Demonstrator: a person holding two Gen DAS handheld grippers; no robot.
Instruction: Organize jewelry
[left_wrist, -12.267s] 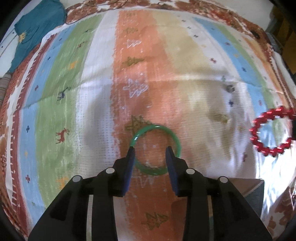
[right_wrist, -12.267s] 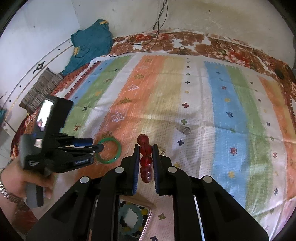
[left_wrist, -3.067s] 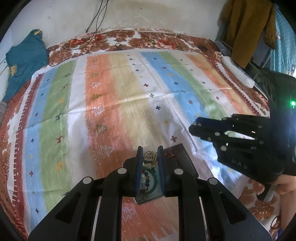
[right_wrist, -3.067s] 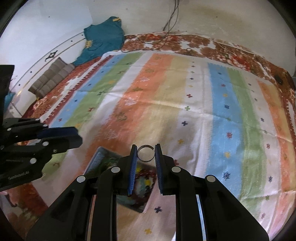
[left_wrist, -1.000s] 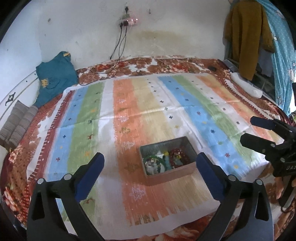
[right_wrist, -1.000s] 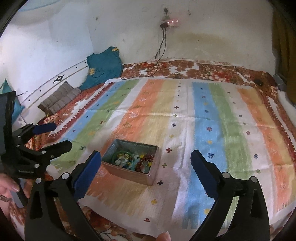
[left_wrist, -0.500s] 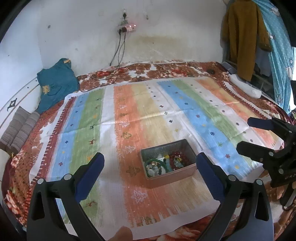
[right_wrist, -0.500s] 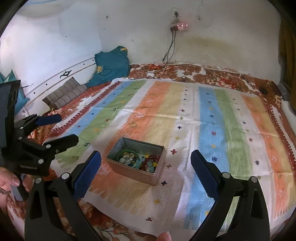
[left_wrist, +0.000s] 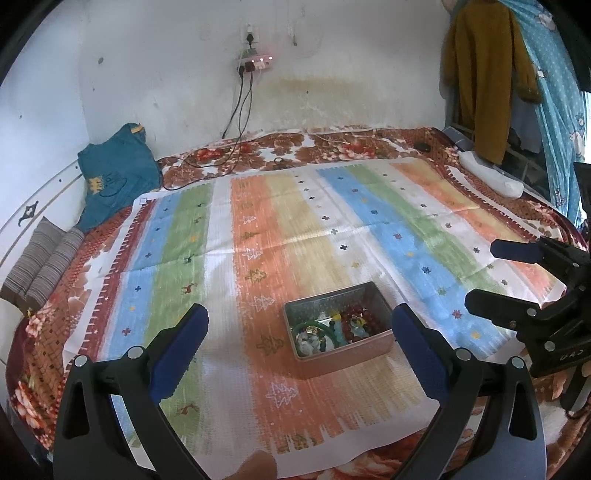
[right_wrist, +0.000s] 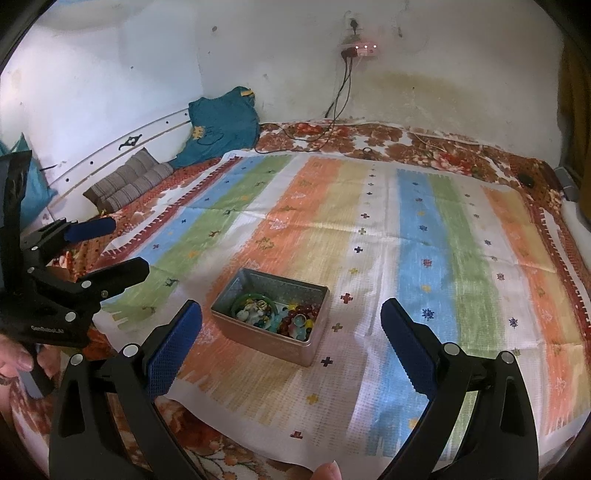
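A grey metal box (left_wrist: 369, 291) sits on the striped cloth (left_wrist: 258, 229), also in the right wrist view (right_wrist: 258, 336). Inside lie a green bangle (left_wrist: 308, 326), red beads (left_wrist: 354, 317) and other small jewelry; they show in the right wrist view too: the bangle (right_wrist: 240, 301) and the beads (right_wrist: 301, 312). My left gripper (left_wrist: 299, 347) is wide open and empty, held well above and in front of the box. My right gripper (right_wrist: 291, 341) is wide open and empty, likewise back from the box. Each gripper shows in the other's view, left (right_wrist: 107, 251) and right (left_wrist: 491, 273).
The cloth covers a floral bedspread (left_wrist: 332, 144). A teal garment (left_wrist: 114, 173) and striped pillows (left_wrist: 40, 266) lie at the left. Cables (left_wrist: 240, 110) hang from a wall socket. Clothes (left_wrist: 484, 74) hang at the right. A white object (left_wrist: 491, 177) lies at the right edge.
Both grippers have drawn further back and up from the box, staying wide open. Earlier they let go of the jewelry they held into the box.
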